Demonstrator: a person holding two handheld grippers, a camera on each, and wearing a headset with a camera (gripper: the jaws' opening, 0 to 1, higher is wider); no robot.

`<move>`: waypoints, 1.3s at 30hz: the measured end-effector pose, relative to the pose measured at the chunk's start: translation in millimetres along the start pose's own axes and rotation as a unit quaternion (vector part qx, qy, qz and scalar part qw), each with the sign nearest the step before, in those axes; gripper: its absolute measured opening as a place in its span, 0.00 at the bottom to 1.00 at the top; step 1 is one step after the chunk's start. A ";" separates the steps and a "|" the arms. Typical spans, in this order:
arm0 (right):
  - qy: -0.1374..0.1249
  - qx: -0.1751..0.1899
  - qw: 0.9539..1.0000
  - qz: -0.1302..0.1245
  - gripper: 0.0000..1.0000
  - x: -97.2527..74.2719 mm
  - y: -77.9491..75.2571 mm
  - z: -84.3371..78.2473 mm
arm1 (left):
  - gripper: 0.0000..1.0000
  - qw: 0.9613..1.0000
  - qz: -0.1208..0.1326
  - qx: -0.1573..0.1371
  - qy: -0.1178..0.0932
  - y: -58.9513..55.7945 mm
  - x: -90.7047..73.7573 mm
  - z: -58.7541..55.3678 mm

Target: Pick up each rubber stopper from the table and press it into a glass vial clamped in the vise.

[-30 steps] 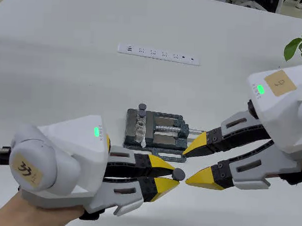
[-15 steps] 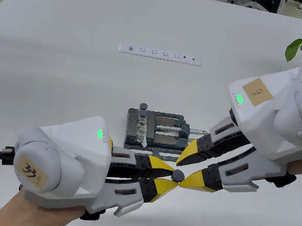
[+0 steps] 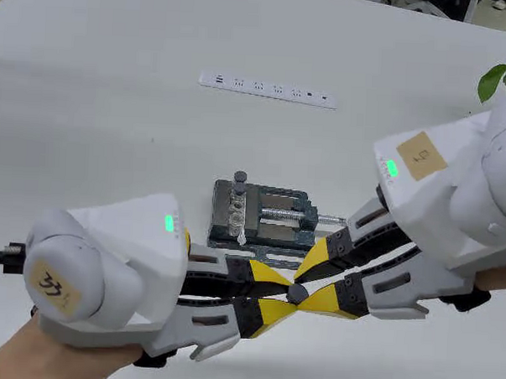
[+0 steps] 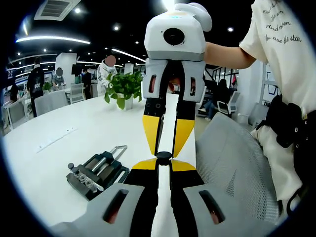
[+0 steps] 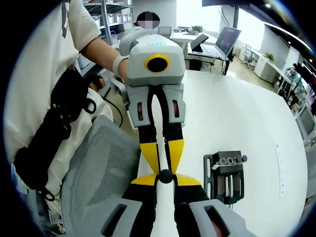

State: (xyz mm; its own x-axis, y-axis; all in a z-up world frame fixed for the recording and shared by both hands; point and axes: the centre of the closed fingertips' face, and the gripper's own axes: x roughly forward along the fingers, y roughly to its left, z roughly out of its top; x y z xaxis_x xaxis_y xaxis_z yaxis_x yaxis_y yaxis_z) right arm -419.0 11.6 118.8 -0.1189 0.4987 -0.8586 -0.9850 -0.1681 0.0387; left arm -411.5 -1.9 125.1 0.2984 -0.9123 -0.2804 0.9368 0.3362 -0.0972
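Both sets of jaws shut on one stopper

The left gripper (image 5: 166, 168) and the right gripper (image 4: 164, 150) meet tip to tip, both pinching the small dark round rubber stopper (image 3: 297, 291) over the white tabletop (image 3: 114, 108), toward its near edge. It's just in front of the dark metal vise (image 3: 273, 215) with its clear glass vials (image 3: 235, 212).

Dark rubber stopper (image 3: 297, 292) mid-air, near front of vise (image 3: 278, 233); upright glass vials (image 3: 235, 214) clamped, 1 capped.

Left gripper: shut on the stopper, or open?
Shut on it: the left gripper pinches the rubber stopper between its yellow tips.
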 end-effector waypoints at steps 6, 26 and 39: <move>0.012 -0.006 1.000 0.004 0.08 0.9 0.3 -0.7 | 0.04 1.000 0.000 -0.002 0.005 0.3 0.1 -1.6; 0.034 -0.014 0.999 0.020 0.07 6.9 2.3 -3.2 | 0.03 1.000 -0.001 -0.005 0.016 0.0 0.8 -9.2; 0.041 -0.023 0.998 0.030 0.07 8.7 1.7 -4.4 | 0.04 1.000 -0.001 0.011 0.021 0.5 2.2 -10.8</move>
State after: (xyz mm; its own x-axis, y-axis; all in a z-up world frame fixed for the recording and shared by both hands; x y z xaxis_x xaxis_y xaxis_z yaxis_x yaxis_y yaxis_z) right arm -421.1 11.9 109.2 -0.1650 0.4148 -0.8948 -0.9695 -0.2349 0.0699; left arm -412.4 -1.3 114.1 0.2896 -0.9018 -0.3208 0.9412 0.3293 -0.0759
